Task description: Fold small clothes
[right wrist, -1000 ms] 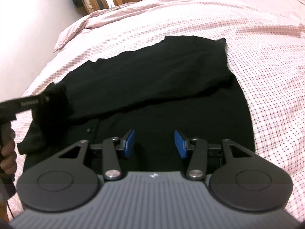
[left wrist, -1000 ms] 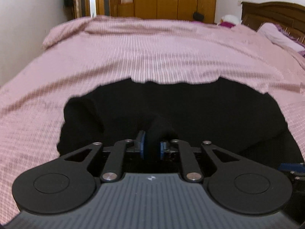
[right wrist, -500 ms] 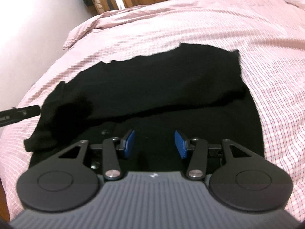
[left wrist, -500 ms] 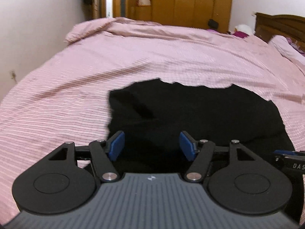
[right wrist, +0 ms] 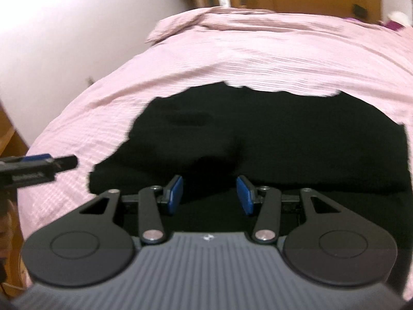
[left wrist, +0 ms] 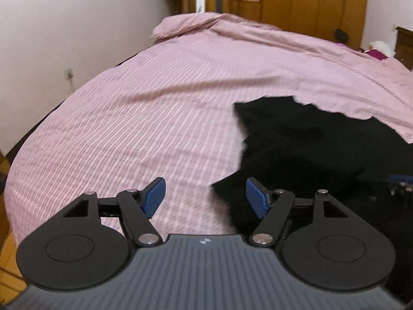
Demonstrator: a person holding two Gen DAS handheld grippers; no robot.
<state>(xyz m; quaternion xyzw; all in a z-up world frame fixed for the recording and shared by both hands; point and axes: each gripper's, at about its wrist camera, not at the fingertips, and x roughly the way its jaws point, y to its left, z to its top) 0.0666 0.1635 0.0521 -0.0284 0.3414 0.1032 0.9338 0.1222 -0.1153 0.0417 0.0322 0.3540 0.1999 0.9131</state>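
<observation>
Left gripper (left wrist: 204,196) was opening, empty, over the pink striped bedspread (left wrist: 155,118), while the right gripper (right wrist: 209,193) hung parted and empty above the black knit garment (right wrist: 284,134) lying on the bed.

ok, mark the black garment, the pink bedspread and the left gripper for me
black garment (right wrist: 296,134), right wrist view, middle of the folded upper layer
pink bedspread (left wrist: 129,129), left wrist view, bare striped area left of the garment
left gripper (left wrist: 205,197), left wrist view, midway between its blue fingers
</observation>
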